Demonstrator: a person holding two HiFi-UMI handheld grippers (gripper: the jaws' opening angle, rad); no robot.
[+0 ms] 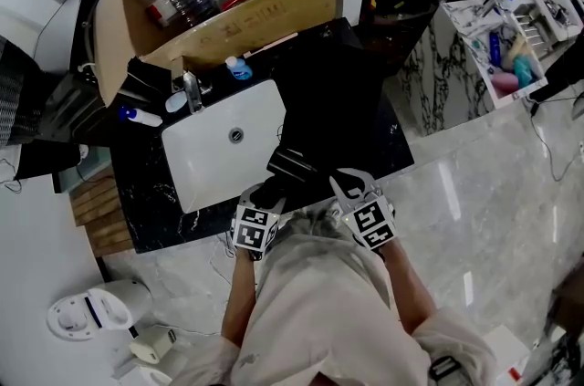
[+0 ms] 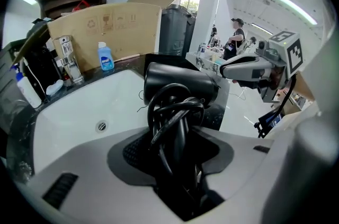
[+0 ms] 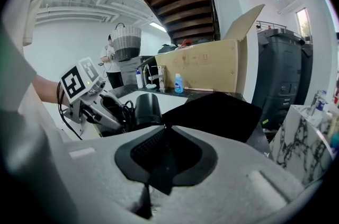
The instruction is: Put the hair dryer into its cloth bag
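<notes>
**Dryer held beside bag, both grippers gripping**

We see a black surface (image 1: 151, 202) with a cardboard box (image 1: 255, 15) at its far edge and a white sink (image 1: 214, 170) set into it. The black cloth bag (image 3: 222, 112) lies spread on the surface right of the sink. The right gripper (image 3: 161, 164) has its fingers closed on the bag's near edge. The left gripper (image 2: 180, 164) has its fingers clamped on the hair dryer (image 2: 180, 82) at the handle, with the cord looped around it. The dryer is above the sink's near right corner, just beside the bag and not in it. A small blue bottle (image 2: 106, 56) stands by the box.
</notes>
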